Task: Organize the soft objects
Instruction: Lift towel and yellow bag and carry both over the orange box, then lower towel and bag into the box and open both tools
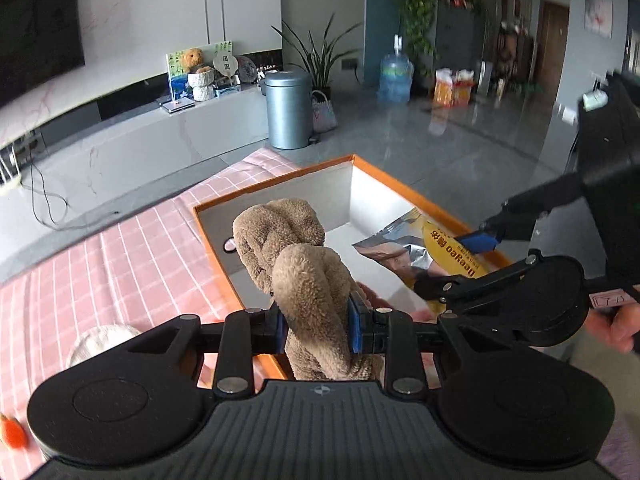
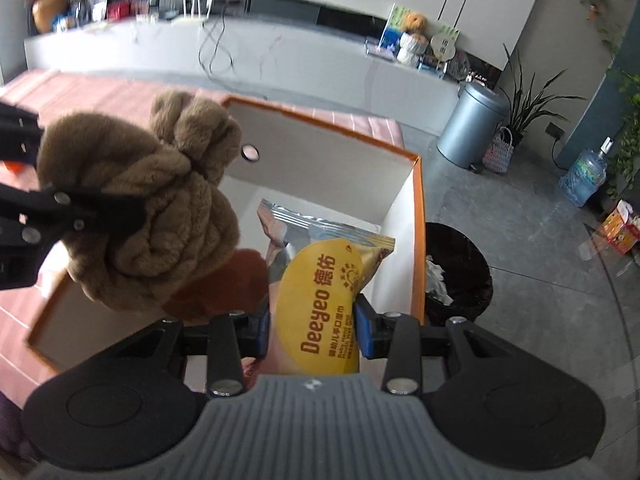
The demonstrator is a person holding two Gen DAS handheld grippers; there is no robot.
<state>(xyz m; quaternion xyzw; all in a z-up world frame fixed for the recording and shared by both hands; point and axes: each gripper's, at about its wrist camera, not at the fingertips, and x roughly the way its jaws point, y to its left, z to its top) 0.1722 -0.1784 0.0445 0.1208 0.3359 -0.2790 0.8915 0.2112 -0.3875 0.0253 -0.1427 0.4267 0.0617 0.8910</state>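
While the pink checked cloth (image 1: 120, 256) spreads over the near left of the scene, a white fuzzy item (image 1: 102, 340) and a small orange object (image 1: 12, 434) lie on it at the near left edge of the left wrist view. Just right of them, the left gripper (image 1: 318, 326) is clamped on a brown plush bundle (image 1: 296, 264), its blue pads (image 1: 354, 326) pressed into the fleece from both sides; the bundle rises above the near left part of the orange-rimmed box (image 1: 400, 188). From the right wrist view the same bundle (image 2: 160, 208) hangs over the left part of the box (image 2: 418, 240), with a rust-brown soft item (image 2: 224, 284) lying beneath it inside. Further right, the right gripper (image 2: 312, 330) is closed on a yellow and silver wipes pack (image 2: 324, 300) marked Deeyeo, which is tilted over the right half of the box's white interior. Right of the box, on the grey floor, stands a black waste bin (image 2: 460, 272) holding crumpled white paper. Far right, a grey pedal bin (image 2: 468, 124) sits beside a potted plant (image 2: 528, 100), and a blue water jug (image 2: 584, 176) stands beyond.
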